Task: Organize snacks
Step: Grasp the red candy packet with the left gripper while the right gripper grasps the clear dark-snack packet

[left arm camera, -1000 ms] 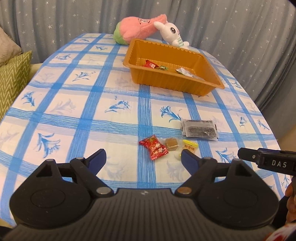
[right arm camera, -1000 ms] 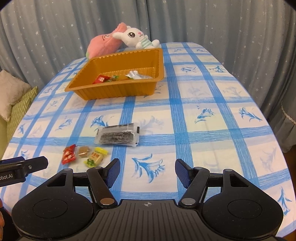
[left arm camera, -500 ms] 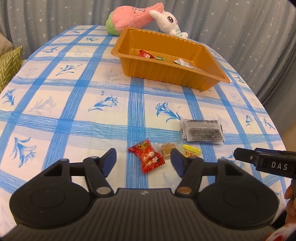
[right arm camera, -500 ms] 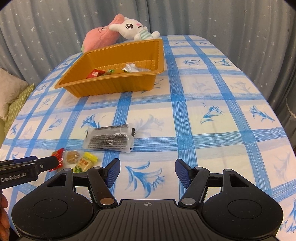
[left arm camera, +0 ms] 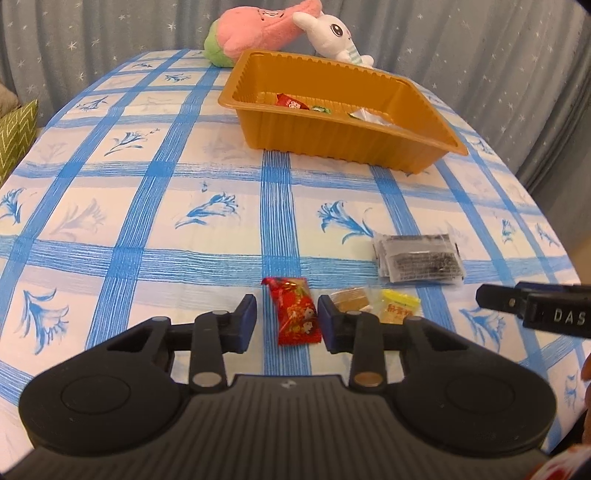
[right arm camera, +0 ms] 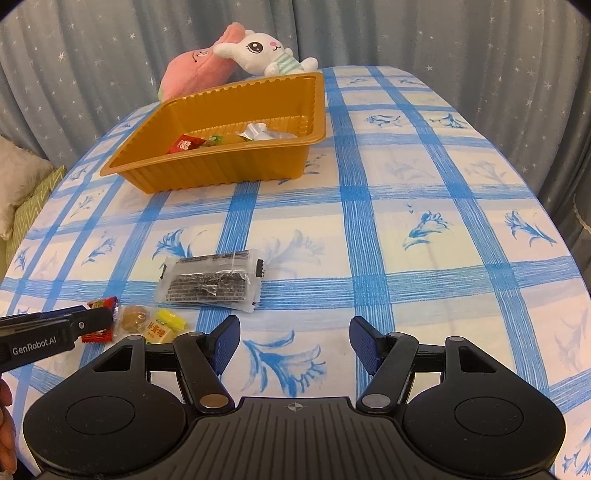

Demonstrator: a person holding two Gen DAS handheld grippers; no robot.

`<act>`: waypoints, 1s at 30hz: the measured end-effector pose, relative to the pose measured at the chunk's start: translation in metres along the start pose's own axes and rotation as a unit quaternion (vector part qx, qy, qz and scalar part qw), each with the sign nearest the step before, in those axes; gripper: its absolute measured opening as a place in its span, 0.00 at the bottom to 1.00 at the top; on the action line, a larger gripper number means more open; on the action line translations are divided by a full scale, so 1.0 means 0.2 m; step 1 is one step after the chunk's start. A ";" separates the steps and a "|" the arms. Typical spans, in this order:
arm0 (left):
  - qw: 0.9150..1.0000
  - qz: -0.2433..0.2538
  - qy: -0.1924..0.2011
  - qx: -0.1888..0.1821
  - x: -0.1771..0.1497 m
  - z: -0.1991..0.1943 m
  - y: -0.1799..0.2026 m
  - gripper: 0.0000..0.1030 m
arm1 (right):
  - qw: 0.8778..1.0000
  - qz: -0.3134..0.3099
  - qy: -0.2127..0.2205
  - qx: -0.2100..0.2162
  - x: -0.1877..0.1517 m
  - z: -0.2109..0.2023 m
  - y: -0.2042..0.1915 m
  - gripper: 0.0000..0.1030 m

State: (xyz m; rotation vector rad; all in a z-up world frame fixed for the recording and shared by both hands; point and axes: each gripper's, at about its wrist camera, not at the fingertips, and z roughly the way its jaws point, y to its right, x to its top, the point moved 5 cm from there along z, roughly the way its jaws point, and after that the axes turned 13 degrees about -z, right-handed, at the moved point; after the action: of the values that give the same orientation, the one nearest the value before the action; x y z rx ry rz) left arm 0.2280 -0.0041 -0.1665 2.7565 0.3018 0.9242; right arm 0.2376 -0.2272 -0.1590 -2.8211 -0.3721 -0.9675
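Grey star-dotted curtains hang behind my bench [left arm camera: 155,173], which wears a white cloth with blue checks and blue flower prints. At twelve o'clock in the left wrist view I see the ribbed orange plastic tray [left arm camera: 332,138], with a red-wrapped sweet [left arm camera: 291,102], a small green sweet and a crumpled clear wrapper [left arm camera: 369,116] lying in it. Past its far rim lie a pink plush toy [left arm camera: 255,27] and a white plush rabbit [left arm camera: 332,35], touching each other.

My left tool [left arm camera: 287,317] is low over the cloth with its jaws closing; the flat red foil snack packet [left arm camera: 293,312] lies between the blue pads, and I see a sliver of cloth on either side, so they are not pressing it. Just beside the right pad, at three o'clock from the packet, sit a round brown sweet in clear wrap [left arm camera: 349,297] and a yellow-wrapped sweet [left arm camera: 399,308]. At one o'clock lies the clear packet of dark seaweed [left arm camera: 419,258].

My right tool [right arm camera: 294,341] hovers with jaws spread and nothing between them, over a blue flower print; the seaweed packet is at eleven o'clock from it, and the left tool's black tip enters at nine o'clock
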 end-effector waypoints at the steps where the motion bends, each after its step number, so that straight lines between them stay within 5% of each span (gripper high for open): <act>1: 1.000 0.001 -0.001 0.000 0.00 0.00 0.00 0.32 | 1.000 -0.003 0.000 0.000 0.00 0.01 0.00 0.64; 5: 1.000 0.014 -0.001 -0.002 0.00 0.01 0.00 0.21 | 1.000 -0.022 0.004 0.004 0.03 0.02 -0.02 0.64; 15: 1.000 0.004 0.002 -0.008 0.03 -0.01 -0.03 0.20 | 0.988 -0.148 0.015 0.031 0.12 0.12 -0.10 0.64; 30: 1.000 -0.011 0.007 -0.015 0.07 -0.03 -0.05 0.20 | 0.925 -0.374 0.015 0.066 0.17 0.29 -0.31 0.64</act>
State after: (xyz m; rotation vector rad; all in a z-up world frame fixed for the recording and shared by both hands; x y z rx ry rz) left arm 0.2350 0.0108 -0.1569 2.7154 0.3158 0.9343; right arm 0.2806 -0.1490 -0.1801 -2.5354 -1.5153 -1.0281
